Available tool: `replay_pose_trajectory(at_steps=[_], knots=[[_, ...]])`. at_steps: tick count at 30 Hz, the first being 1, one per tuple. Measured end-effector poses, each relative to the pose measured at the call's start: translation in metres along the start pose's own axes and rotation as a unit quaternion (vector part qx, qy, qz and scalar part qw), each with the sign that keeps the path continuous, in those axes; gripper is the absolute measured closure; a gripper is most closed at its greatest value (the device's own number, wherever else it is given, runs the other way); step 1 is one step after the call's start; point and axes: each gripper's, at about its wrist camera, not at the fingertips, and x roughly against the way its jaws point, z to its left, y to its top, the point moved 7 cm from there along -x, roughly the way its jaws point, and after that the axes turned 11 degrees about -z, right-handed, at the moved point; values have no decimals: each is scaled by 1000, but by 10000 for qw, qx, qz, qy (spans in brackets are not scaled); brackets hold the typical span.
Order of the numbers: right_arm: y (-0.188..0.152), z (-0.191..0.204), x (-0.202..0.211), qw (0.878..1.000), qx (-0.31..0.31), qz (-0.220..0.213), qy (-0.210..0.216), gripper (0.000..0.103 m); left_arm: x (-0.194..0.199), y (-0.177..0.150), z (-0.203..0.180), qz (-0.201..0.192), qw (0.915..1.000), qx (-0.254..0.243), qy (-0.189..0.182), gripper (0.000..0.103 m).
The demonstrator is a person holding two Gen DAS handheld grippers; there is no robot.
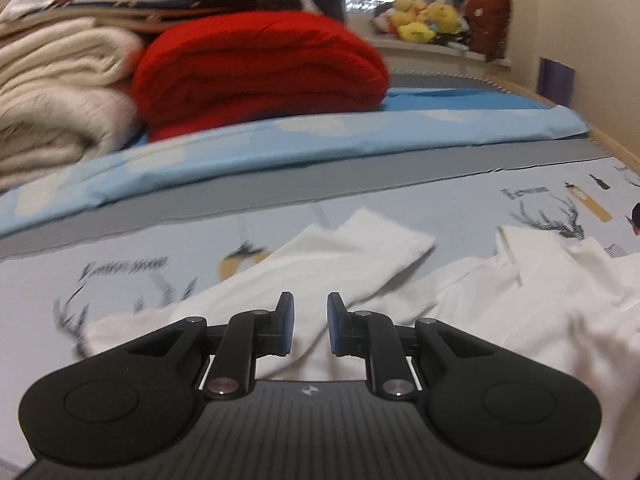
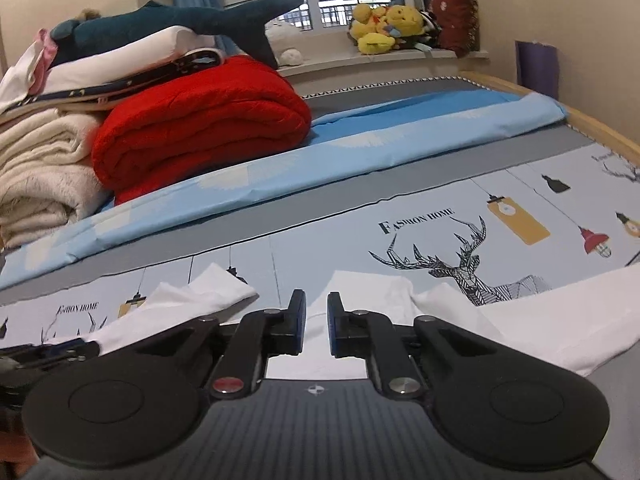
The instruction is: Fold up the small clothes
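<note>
— On the bed [image 1: 440, 204], through the left camera, we see a white shirt [image 1: 520, 300] lying crumpled. One sleeve [image 1: 360, 248] reaches out toward the far side.

— What about our left gripper [image 1: 310, 326]?

— It sits low over the white cloth. Its two fingers [image 1: 285, 320] stand a little apart, with a gap between them. We see cloth in the gap, but we cannot tell if the pads touch it.

— What is behind the shirt?

— A folded red blanket [image 1: 256, 72] next to a pile of cream blankets [image 1: 52, 112], both on a blue sheet [image 1: 360, 128]. Yellow soft toys [image 1: 424, 20] sit far back on the sill. That picture is a bit blurry.

— Now the right camera?

— Over here we see the same white shirt [image 2: 540, 320], spread on the deer picture [image 2: 444, 260] on the bed cover. Our right gripper [image 2: 317, 328] is above the shirt's near edge. Its fingers [image 2: 298, 320] are close, with only a thin gap left. White cloth shows in the gap, but we cannot tell if it is pinched.

— Anything else?

— At the far left edge we see a bit of the left gripper [image 2: 52, 350] by the sleeve [image 2: 192, 300]. A blue toy shark [image 2: 180, 20] lies on top of the pile.
</note>
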Motion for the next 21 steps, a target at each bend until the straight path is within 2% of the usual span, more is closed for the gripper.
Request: replay_pose_trajectory(at_steps=[2,4,6,9,11,12,13,14,17,19,21], knots=[[-1,-5,0,9999,-99,69,18,91,-16,3,-20,-77,9997,-188,-129,76],[-2,-10,0,9997,-184,160,74,91,-38,4,-40,-17,9992,-383,-109,62],[-2,-15,0,9995,-216,205,88,91,-58,5,-55,57,9985,-549,-51,58],[-1,-24,1,9993,-297,223,26,91,-92,-5,-74,533,9936,-996,-53,58],[-1,-29,0,9990,-367,240,-44,90,-103,-10,-75,585,9909,-1213,23,58],[-1,-30,0,9989,-402,248,-58,90,-106,-11,-74,628,9906,-1212,-6,71],[-1,-31,0,9987,-437,256,-59,90,-108,-11,-68,672,9911,-1151,1,99],[0,-30,0,9987,-445,253,-43,90,-106,-8,-57,642,9920,-1088,82,98],[-1,-24,0,9991,-363,236,11,90,-70,21,-12,88,9971,-651,393,99],[-2,-22,-1,9990,-367,261,23,90,-29,36,41,-272,9960,-278,806,99],[-1,-21,-2,9988,-400,274,27,90,15,38,107,-470,9899,399,1274,99]])
